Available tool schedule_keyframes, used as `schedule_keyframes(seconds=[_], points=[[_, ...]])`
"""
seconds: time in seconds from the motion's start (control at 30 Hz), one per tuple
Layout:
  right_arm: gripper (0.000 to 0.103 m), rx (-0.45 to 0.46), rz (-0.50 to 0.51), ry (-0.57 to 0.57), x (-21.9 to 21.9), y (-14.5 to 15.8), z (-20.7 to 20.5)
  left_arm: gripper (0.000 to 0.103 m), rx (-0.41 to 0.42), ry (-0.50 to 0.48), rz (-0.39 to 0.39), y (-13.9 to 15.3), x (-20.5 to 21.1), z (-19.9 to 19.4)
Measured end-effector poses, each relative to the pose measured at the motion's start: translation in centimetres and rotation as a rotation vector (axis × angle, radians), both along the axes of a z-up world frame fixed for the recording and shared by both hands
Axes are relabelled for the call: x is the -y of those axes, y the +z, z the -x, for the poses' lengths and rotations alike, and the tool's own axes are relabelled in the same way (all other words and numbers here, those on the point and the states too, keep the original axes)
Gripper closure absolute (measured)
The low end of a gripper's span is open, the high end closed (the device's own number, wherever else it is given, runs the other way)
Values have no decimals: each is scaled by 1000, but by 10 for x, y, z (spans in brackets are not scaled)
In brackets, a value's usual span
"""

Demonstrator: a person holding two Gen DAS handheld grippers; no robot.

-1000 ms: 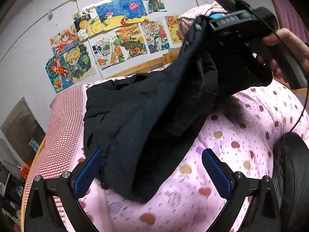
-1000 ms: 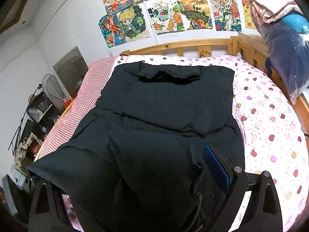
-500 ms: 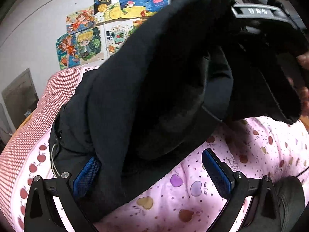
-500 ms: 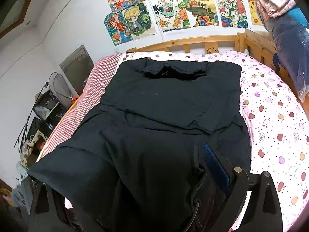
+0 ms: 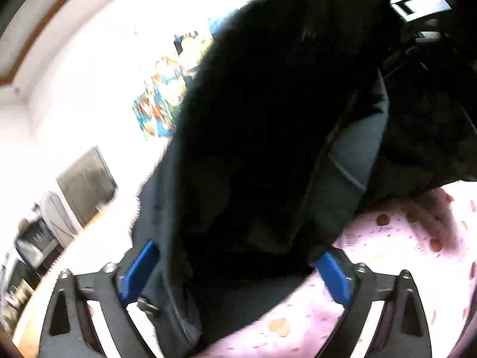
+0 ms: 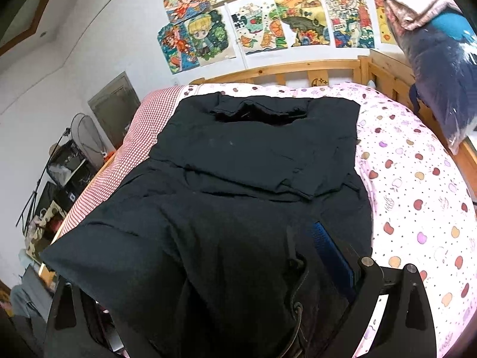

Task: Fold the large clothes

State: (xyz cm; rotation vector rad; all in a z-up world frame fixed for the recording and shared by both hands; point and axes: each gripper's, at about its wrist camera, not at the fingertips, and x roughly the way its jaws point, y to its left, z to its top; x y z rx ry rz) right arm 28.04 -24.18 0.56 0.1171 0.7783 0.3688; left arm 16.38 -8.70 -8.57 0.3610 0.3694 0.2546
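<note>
A bed with a pink fruit-print sheet point(image 6: 417, 179) fills the centre and right of the right wrist view; a red-checked cover point(image 6: 140, 137) runs along its left edge, and a wooden bed frame point(image 6: 298, 70) closes the far end at upper centre. Coloured drawings point(image 6: 268, 21) are taped to the white wall across the top of the frame. A bagged bundle of bedding point(image 6: 438, 68) sits at the upper right, and a fan with dark equipment point(image 6: 74, 161) stands at the left edge. The black garment point(image 6: 253, 155) lies spread over the bed from the centre down to the lower edge of the frame, its near end lifted toward the camera. The right gripper point(image 6: 226, 271) is pinching that near end: one blue pad point(image 6: 331, 256) shows at lower centre, the opposite finger is hidden under cloth. In the blurred left wrist view, the left gripper point(image 5: 235, 271) has both blue pads point(image 5: 138, 268) spread wide at the bottom, with the hanging garment filling the gap between them; contact with the pads cannot be confirmed.
</note>
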Motion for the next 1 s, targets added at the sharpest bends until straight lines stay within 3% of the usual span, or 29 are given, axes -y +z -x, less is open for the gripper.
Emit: schedule_keyframes(seconds=[0.1,0.2,0.47,0.7,0.8,1.0], points=[[9,-2,-2,-6,3,1,3,27,21,3,-45,4,-8,7],[9,-2,7,-6,3,0,6,32,45,8,-72,10,-17,13],[9,-4,47,24,7,-12,26,33,72,-1,-171,17,-40,16],[9,-23,192,94,-9,-60,73,33,31,-12,-91,28,-48,2],[9,-14,246,109,-21,-72,91,33,26,-24,-92,38,-55,0],[9,119,472,89,-56,-88,126,34,27,-56,-144,43,-45,11]])
